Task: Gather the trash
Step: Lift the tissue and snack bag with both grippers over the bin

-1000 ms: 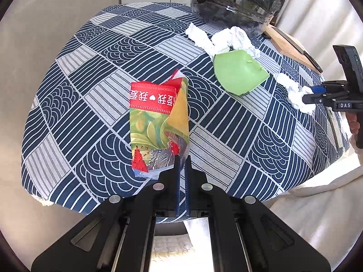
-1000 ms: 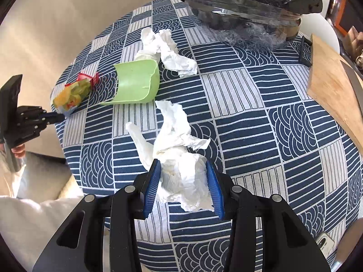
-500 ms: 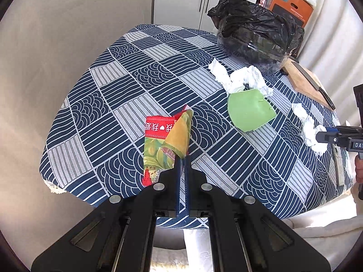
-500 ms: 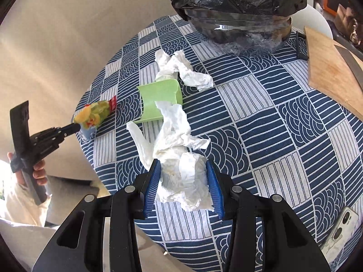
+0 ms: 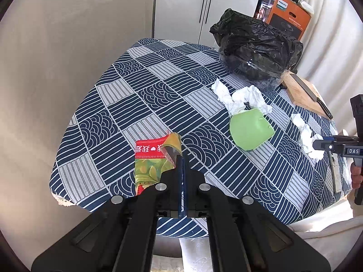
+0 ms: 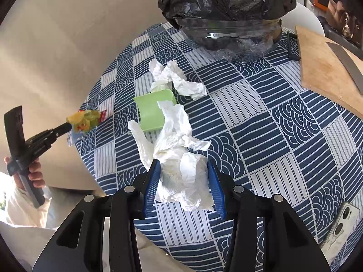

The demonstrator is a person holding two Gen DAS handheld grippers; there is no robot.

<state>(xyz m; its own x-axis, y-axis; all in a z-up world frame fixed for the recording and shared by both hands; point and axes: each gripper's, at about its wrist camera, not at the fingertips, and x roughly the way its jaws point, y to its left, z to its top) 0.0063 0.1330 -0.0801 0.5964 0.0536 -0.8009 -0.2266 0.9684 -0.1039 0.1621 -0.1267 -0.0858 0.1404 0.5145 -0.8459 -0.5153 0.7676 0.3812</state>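
Two loads are already pinched: your left gripper, jaws fully together, clamps the red-and-green printed snack wrapper at lower centre of its view, and your right gripper, jaws partly apart, squeezes the crumpled white paper tissue. Carry both toward the black-bag-lined clear bin at top of frame, clearing the blue patterned counter. Mind the tissue's loose tail near the curved pale green plastic piece.
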